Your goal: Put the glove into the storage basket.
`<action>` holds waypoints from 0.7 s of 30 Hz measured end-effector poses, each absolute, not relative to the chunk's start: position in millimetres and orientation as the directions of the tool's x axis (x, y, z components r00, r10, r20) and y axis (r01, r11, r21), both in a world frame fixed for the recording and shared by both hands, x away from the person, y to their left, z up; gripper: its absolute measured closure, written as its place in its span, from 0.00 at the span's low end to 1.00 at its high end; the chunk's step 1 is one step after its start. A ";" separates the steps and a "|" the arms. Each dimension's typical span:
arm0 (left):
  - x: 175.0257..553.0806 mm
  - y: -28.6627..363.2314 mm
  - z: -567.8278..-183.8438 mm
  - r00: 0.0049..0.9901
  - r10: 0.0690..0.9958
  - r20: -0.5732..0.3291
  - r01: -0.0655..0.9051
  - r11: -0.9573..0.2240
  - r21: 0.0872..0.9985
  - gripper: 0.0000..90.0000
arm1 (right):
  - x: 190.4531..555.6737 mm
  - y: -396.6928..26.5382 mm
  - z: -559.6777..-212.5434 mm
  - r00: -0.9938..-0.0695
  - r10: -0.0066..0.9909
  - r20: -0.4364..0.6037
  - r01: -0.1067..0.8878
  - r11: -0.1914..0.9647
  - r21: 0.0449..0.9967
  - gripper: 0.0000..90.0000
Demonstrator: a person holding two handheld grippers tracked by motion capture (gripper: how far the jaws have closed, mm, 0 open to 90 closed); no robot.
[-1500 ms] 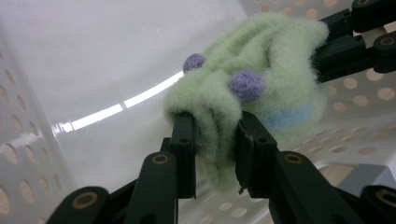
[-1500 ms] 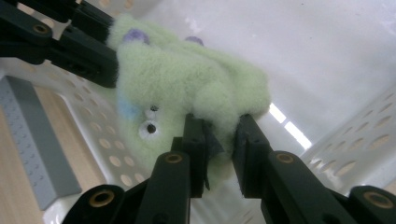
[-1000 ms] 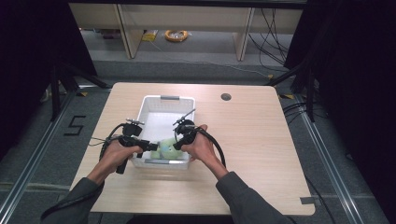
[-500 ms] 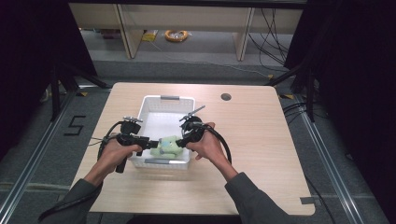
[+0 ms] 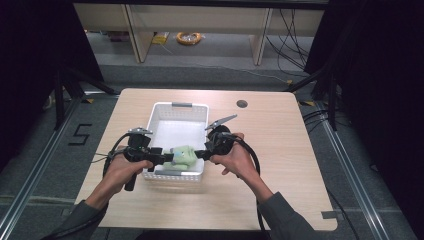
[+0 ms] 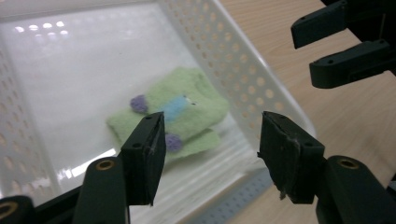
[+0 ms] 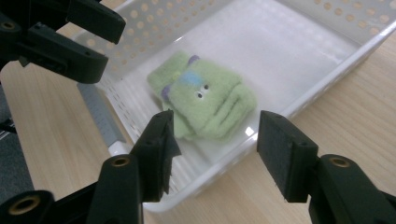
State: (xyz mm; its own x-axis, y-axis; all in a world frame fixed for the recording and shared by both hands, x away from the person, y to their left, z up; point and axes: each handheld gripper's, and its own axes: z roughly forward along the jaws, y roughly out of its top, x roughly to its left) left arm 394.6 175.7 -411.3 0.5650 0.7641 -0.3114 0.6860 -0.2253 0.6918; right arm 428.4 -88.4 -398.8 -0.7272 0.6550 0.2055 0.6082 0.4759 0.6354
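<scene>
A wooden table (image 5: pixel 280 165) is seen from above, with a white perforated basket (image 5: pixel 176 111) set left of its middle. One thing is held in the basket: a folded pale green fleece glove (image 7: pixel 205 100), laid on the basket floor at the near end. The glove (image 6: pixel 175 114) is marked with a light blue patch, small purple bumps and two dark dots like eyes; its fingers are folded under at one end. In the high view the glove (image 5: pixel 183 156) is seen just inside the near wall, between the two tools.

The person's forearms are brought in from the near edge, one hand (image 5: pixel 122 170) on the left and one hand (image 5: pixel 235 160) on the right, each wrapped round a tool handle. The left gripper (image 6: pixel 210 144) is held above the near left part of the basket and the right gripper (image 7: pixel 212 140) above its near right rim, the two pointed toward each other. The jaws of both have just been opening and are spread, with nothing pinched; the glove is seen below and beyond them, untouched by the pads.
</scene>
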 end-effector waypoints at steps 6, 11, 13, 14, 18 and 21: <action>372.2 165.6 -406.1 0.599 0.735 -0.316 0.653 -0.221 0.724 0.42 | 416.4 -107.8 -398.5 -0.742 0.636 0.212 0.581 0.453 0.676 0.47; 357.7 158.0 -407.1 0.626 0.711 -0.322 0.636 -0.225 0.738 0.41 | 407.0 -121.4 -399.7 -0.734 0.628 0.258 0.604 0.429 0.672 0.45; 352.8 155.2 -408.6 0.637 0.700 -0.322 0.630 -0.233 0.740 0.41 | 405.5 -127.8 -401.7 -0.741 0.629 0.234 0.578 0.422 0.698 0.44; 349.4 153.3 -409.7 0.644 0.694 -0.322 0.627 -0.237 0.743 0.40 | 404.0 -130.6 -400.6 -0.736 0.636 0.233 0.588 0.428 0.687 0.43; 340.7 147.5 -412.7 0.657 0.677 -0.331 0.621 -0.238 0.746 0.40 | 400.7 -143.0 -403.7 -0.741 0.625 0.246 0.581 0.412 0.701 0.42; 334.9 143.5 -414.6 0.670 0.663 -0.334 0.616 -0.245 0.749 0.40 | 396.9 -150.8 -406.3 -0.727 0.634 0.263 0.597 0.395 0.698 0.41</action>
State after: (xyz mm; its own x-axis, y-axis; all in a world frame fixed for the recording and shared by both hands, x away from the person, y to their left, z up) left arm 334.9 143.5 -414.6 0.6697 0.6632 -0.3340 0.6159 -0.2449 0.7488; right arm 396.9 -150.8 -406.3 -0.7271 0.6343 0.2627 0.5969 0.3952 0.6982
